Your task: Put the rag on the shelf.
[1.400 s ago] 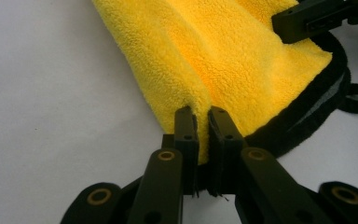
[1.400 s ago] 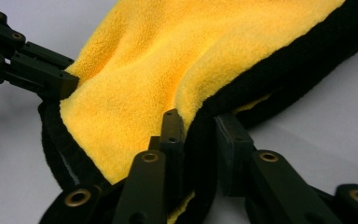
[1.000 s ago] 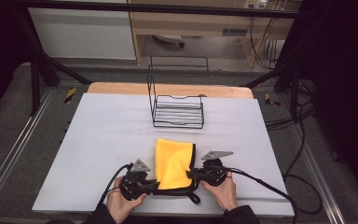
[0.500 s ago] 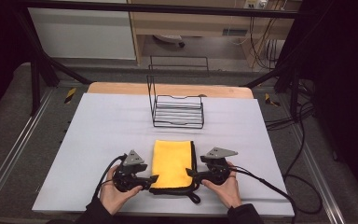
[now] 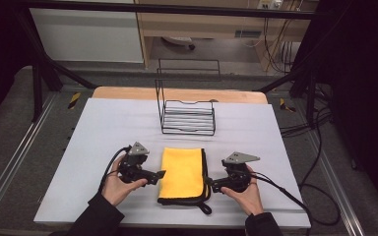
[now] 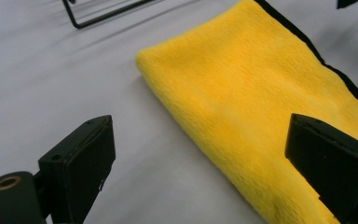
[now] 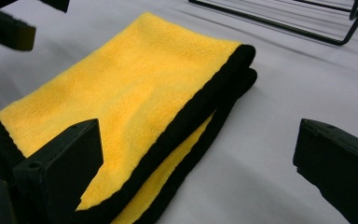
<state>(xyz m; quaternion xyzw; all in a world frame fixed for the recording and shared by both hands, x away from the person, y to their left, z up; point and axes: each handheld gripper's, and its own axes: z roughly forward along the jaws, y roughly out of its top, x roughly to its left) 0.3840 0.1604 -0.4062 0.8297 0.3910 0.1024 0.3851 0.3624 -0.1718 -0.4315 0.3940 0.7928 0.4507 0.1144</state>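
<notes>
High view shows one folded yellow cloth (image 5: 182, 173) on the table (image 5: 103, 128), between two grippers, and one wire rack (image 5: 187, 117) behind it. Left gripper (image 5: 158, 176) and right gripper (image 5: 210, 184) both stand with jaws spread, holding nothing. Right gripper view shows two stacked black edges on the cloth.

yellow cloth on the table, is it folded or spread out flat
Folded. In the right gripper view the yellow cloth shows two black-trimmed layers stacked at its edge, and the high view shows it as a narrow rectangle.
</notes>
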